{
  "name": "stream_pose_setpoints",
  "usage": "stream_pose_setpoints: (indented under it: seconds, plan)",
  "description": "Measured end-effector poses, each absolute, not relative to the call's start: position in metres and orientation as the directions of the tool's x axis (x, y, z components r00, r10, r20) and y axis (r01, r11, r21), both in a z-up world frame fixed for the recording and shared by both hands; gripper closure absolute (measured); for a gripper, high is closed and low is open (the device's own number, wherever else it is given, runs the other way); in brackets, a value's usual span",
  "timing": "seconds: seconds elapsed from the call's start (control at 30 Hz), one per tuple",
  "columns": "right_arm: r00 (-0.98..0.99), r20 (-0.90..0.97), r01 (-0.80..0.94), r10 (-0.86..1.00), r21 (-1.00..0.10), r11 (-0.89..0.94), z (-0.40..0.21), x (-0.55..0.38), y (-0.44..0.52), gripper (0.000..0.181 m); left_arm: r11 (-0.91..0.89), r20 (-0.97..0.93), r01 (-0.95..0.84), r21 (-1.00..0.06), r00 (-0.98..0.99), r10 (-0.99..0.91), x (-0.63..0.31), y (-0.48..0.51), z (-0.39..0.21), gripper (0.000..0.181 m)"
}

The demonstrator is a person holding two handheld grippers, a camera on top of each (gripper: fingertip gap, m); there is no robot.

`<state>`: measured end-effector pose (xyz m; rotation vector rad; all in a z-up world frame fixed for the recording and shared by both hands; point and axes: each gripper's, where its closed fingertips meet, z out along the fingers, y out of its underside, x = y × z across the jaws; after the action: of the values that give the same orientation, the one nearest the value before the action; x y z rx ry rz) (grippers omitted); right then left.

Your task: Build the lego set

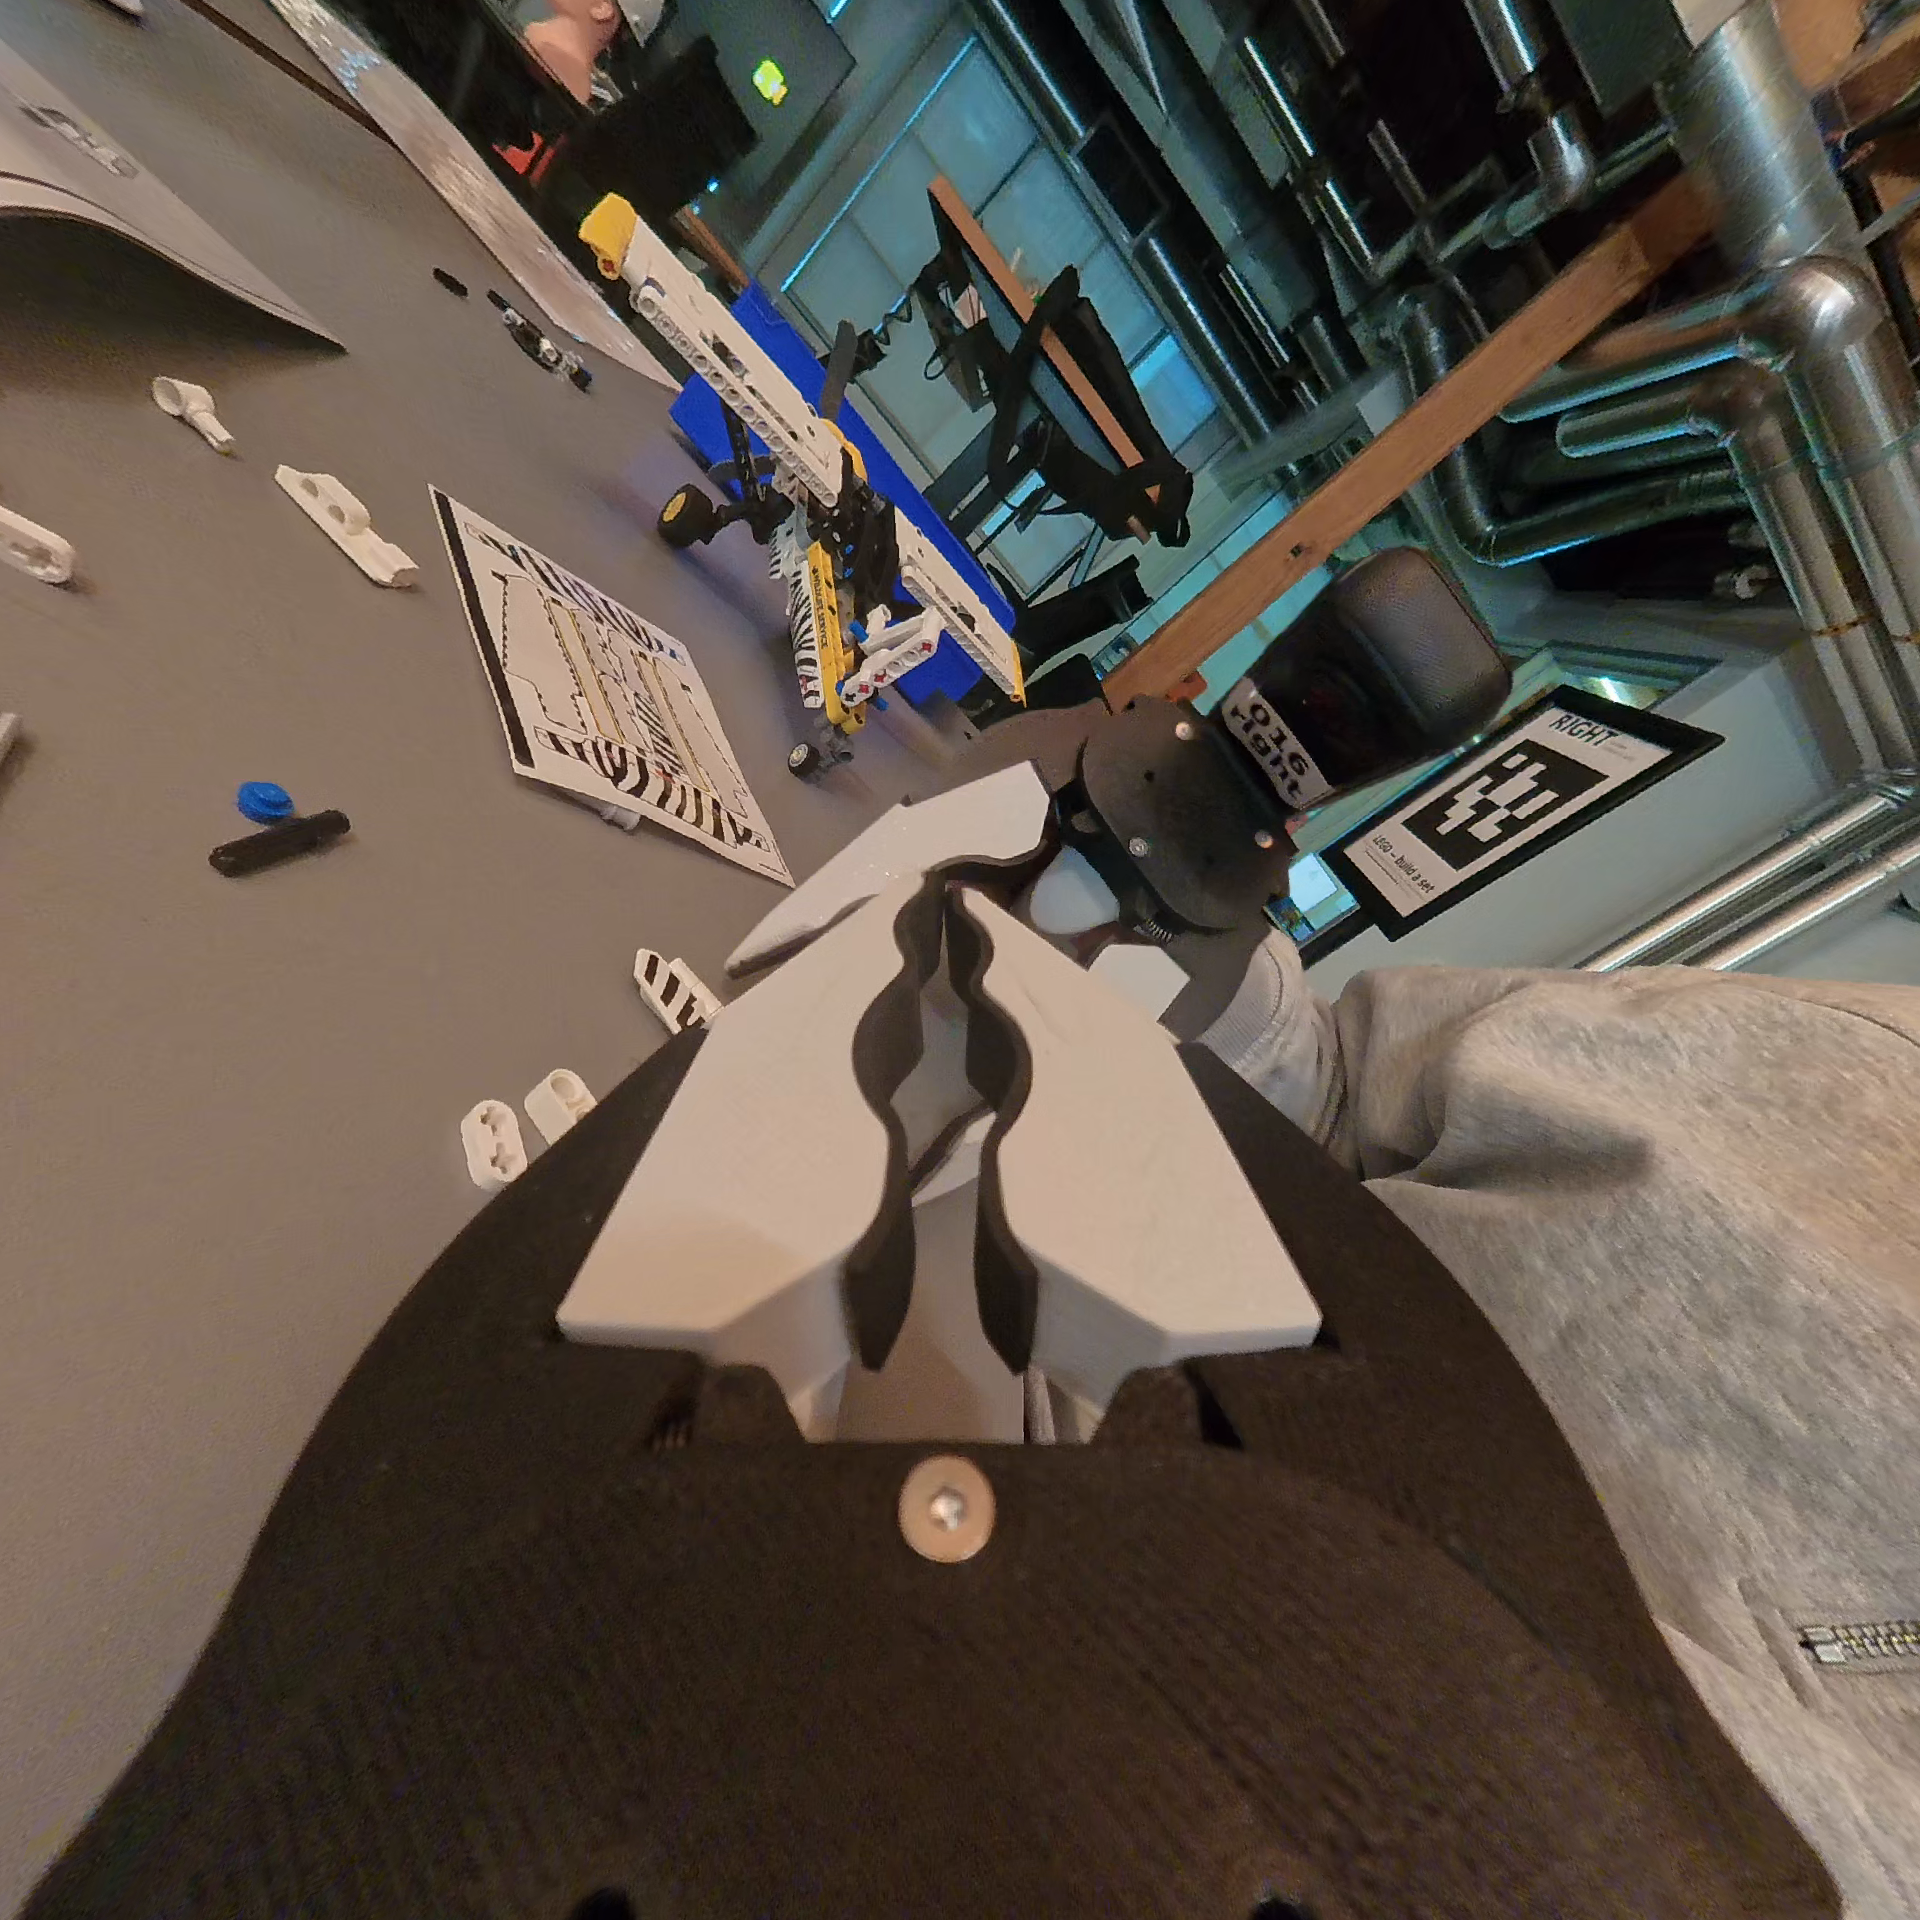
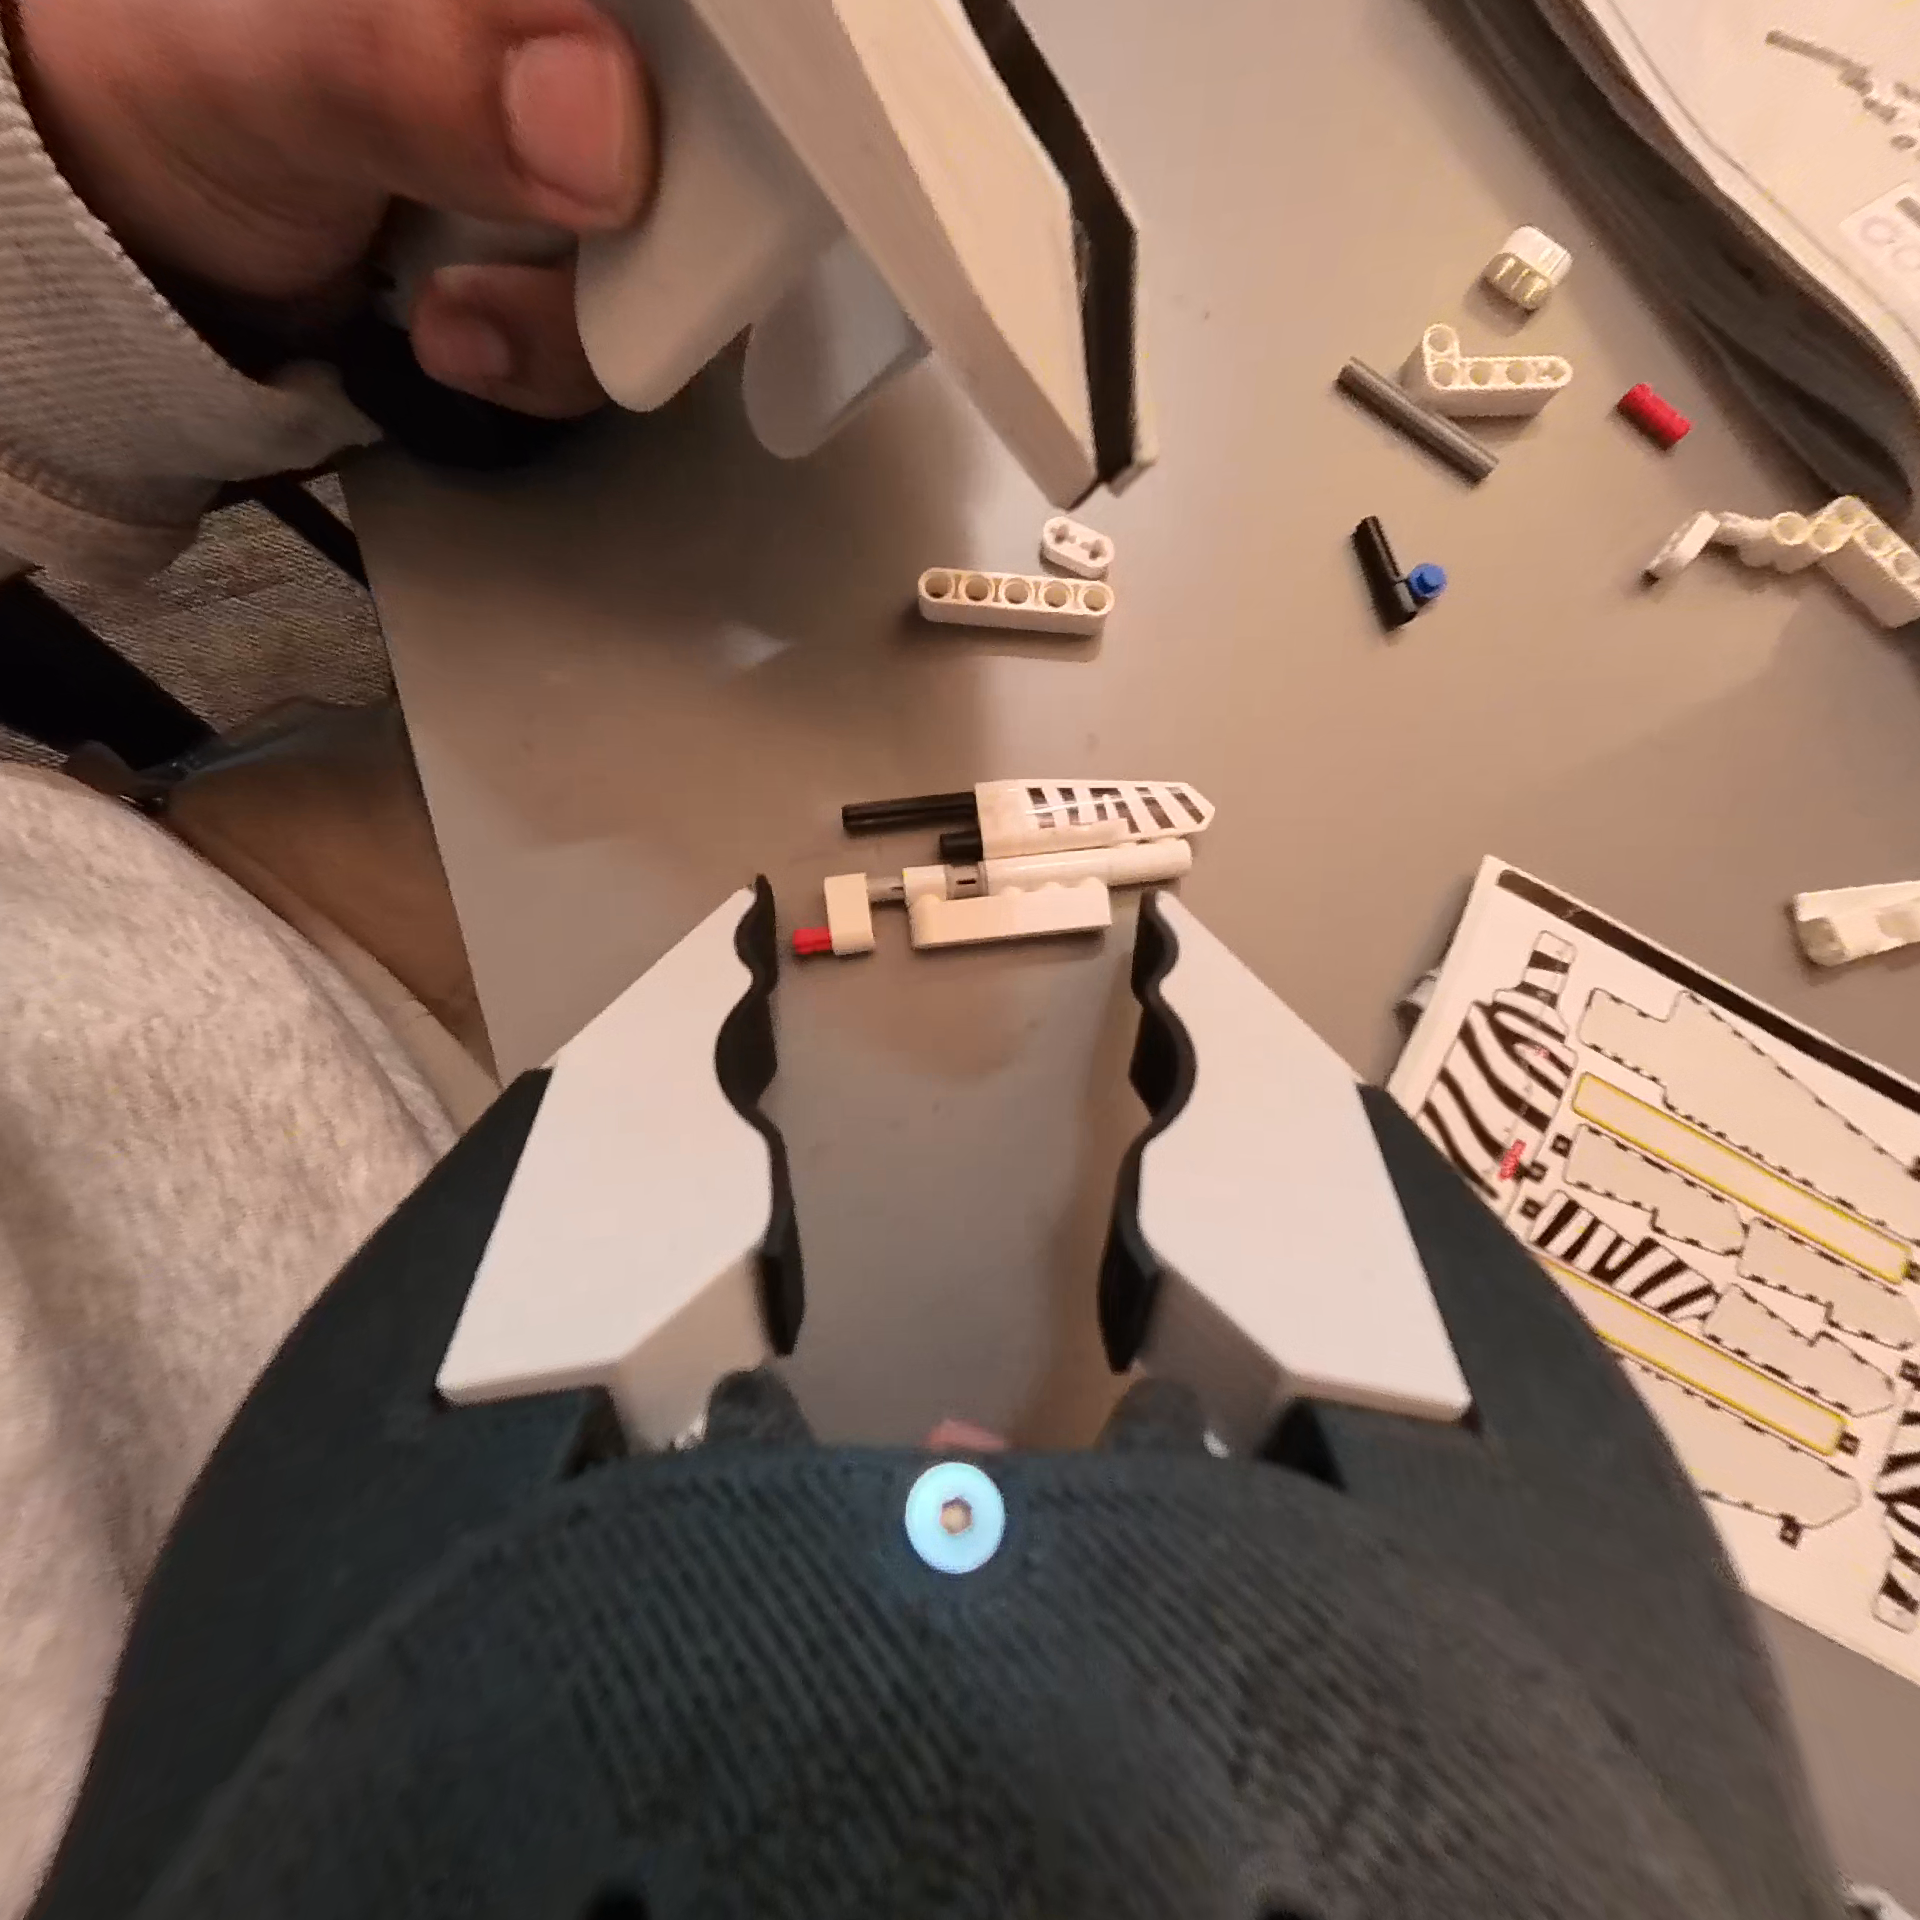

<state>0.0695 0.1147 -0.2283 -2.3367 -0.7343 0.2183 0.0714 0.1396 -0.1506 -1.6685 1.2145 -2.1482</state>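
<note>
A small white sub-assembly (image 2: 997, 883) with a zebra-striped panel, black pins and a red pin lies on the grey table (image 2: 1299, 727). My right gripper (image 2: 956, 920) is open and empty, its fingertips just short of the sub-assembly, one on each side. My left gripper (image 1: 954, 899) is shut with nothing visible between its pads. It hangs above the table beyond the sub-assembly in the right wrist view (image 2: 1107, 457). The partly built yellow and white model (image 1: 821, 520) stands at the far table edge. The right gripper's black body (image 1: 1174, 821) shows just beyond my left fingertips.
A zebra sticker sheet (image 2: 1662, 1195) lies to the right, also in the left wrist view (image 1: 603, 665). Loose parts are scattered: a white beam (image 2: 1013, 597), grey axle (image 2: 1413, 421), red pin (image 2: 1652, 416), black pin (image 2: 1387, 571). An instruction booklet (image 2: 1766, 156) lies far right. A blue bin (image 1: 935, 582) stands behind the model. About 8 centimetres separates my left fingertips from my right.
</note>
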Motion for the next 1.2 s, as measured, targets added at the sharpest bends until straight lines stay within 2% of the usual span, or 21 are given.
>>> stream_pose_setpoints:
  seconds: [0.57,1.03,1.2]
  plan:
    - [0.823,0.000,0.446,0.568,-0.621,-0.645,-0.234,0.068,0.116,0.125,-0.660,0.740,-0.338,-0.671,-0.365,-0.565,0.071,0.140,-0.151,0.181]
    - [0.836,0.026,0.442,0.549,-0.625,-0.643,-0.233,0.068,0.114,0.121,-0.662,0.743,-0.341,-0.668,-0.365,-0.562,0.072,0.139,-0.151,0.181]
    - [0.857,0.031,0.402,0.514,-0.664,-0.630,-0.224,0.070,0.109,0.123,-0.659,0.762,-0.383,-0.647,-0.357,-0.541,0.071,0.133,-0.155,0.181]
